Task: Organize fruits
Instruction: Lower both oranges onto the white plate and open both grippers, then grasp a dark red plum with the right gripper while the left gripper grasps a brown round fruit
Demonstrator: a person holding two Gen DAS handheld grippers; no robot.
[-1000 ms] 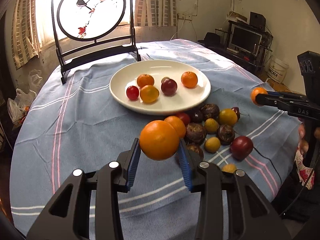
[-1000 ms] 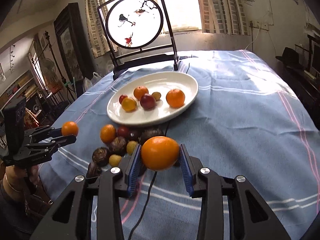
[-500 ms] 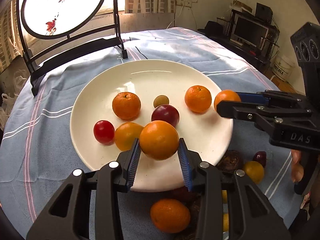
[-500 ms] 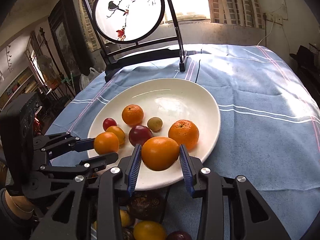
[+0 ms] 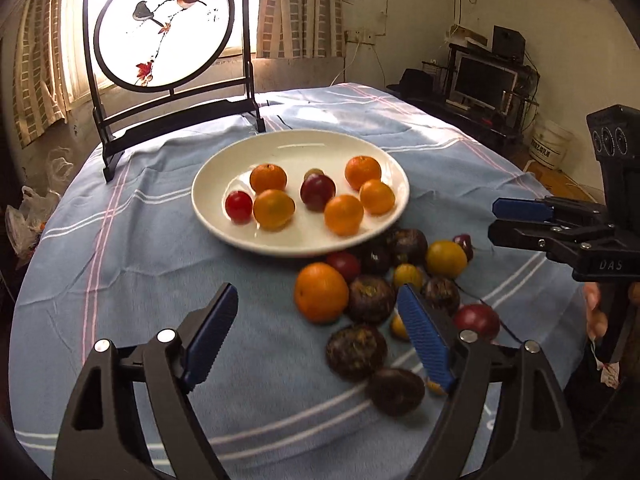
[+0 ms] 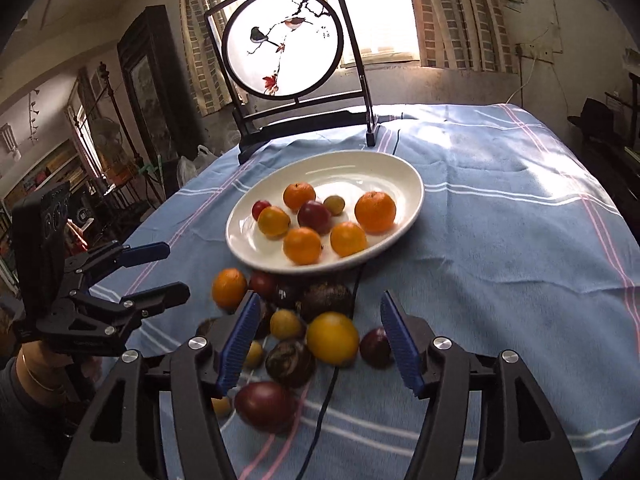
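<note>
Now both my grippers are empty. The left gripper (image 5: 316, 332) has just been opening and its blue pads stand wide apart with nothing between them; the right gripper (image 6: 320, 338) has likewise just been opening, nothing gripped, only loose fruit on the cloth seen through the gap.

The white plate (image 5: 224, 224) sits near the middle of the table on the blue striped tablecloth (image 5: 120, 264). On it I count eight pieces: five orange fruits, a small red one (image 5: 239, 205) at the left, a dark red plum (image 5: 318, 192) in the middle, and a small greenish one (image 6: 334, 205) behind the plum.

The unsorted pile (image 5: 384, 300) lies just in front of the plate's near edge, touching it in places. It holds a large orange (image 5: 321, 292) at its left, several dark purple-brown rough fruits, a few small yellow ones, a bigger yellow one (image 6: 333, 338) and a couple of dark red plums. A black cable (image 6: 332, 384) runs through the pile toward me, passing under the fruit.

Behind the plate stands a dark wooden frame with a round bird painting (image 5: 164, 26), well apart from the plate, in front of a bright window. A monitor (image 5: 484, 80) sits on a shelf off to the right.
</note>
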